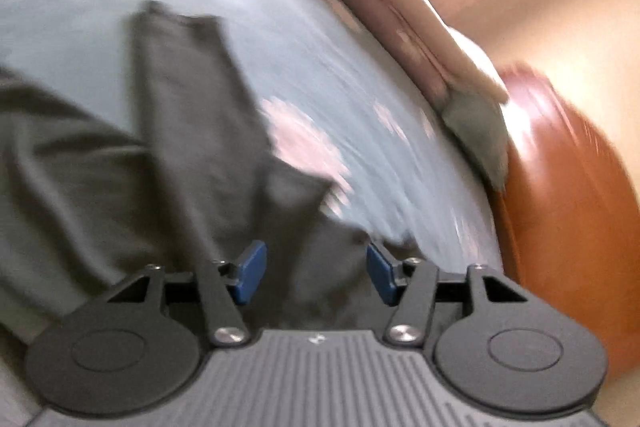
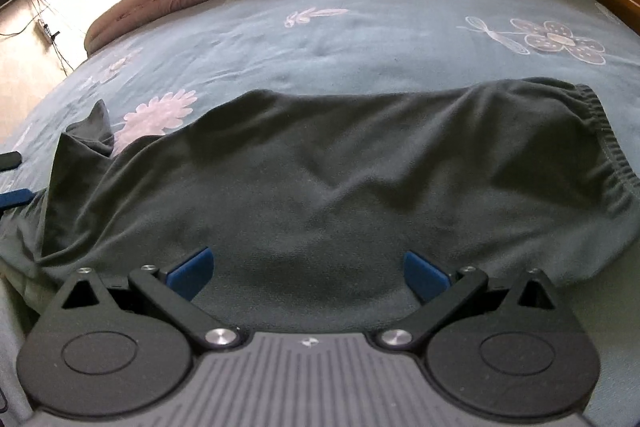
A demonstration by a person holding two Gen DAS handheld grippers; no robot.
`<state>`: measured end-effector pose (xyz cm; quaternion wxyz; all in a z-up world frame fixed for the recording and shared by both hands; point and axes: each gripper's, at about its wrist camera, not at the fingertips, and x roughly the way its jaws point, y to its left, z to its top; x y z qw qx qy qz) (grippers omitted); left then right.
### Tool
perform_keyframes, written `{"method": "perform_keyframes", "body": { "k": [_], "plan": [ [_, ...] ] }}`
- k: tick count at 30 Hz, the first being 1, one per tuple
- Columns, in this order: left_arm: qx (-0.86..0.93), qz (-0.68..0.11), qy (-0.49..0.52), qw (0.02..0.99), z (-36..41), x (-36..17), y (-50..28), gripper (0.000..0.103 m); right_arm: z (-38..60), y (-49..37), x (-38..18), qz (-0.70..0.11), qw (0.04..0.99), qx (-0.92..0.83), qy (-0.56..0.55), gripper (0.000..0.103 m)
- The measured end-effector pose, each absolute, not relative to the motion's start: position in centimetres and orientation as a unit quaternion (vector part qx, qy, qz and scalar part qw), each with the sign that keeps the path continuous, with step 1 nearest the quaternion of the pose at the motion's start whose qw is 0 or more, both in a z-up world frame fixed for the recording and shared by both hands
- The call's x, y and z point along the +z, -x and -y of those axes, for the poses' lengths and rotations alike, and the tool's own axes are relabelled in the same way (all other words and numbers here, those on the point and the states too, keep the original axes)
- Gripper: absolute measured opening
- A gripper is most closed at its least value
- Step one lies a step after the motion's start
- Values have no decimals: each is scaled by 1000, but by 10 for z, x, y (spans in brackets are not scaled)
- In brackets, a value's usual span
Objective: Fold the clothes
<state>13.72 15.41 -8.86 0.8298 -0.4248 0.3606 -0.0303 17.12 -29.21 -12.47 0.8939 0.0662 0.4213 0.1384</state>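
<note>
Plainly dark trousers on bed, jaws apart

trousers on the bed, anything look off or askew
Mostly flat, waistband at the right. The odd spot is the left end: the trousers bunch up there, with a peak of cloth standing off the sheet instead of lying smooth. Both hand-held grippers are open and hold nothing.

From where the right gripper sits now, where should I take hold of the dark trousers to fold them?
Probably grip the elastic waistband, at the right end of the dark trousers. It is a thick gathered edge lying exposed on the bedspread, so come in from the right, jaws straddling the hem. The right gripper is open and holds nothing.
</note>
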Motion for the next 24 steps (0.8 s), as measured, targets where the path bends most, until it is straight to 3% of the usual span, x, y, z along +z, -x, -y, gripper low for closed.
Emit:
{"method": "perform_keyframes", "body": {
  "k": [6,24],
  "plan": [
    [18,-357,527,771,-203,-134,-153,56,290,-170,-125,-421,895,136,-61,103],
    [-26,-330,553,764,-218,-163,-192,57,281,-173,-127,-428,894,126,-26,103]
  ]
}}
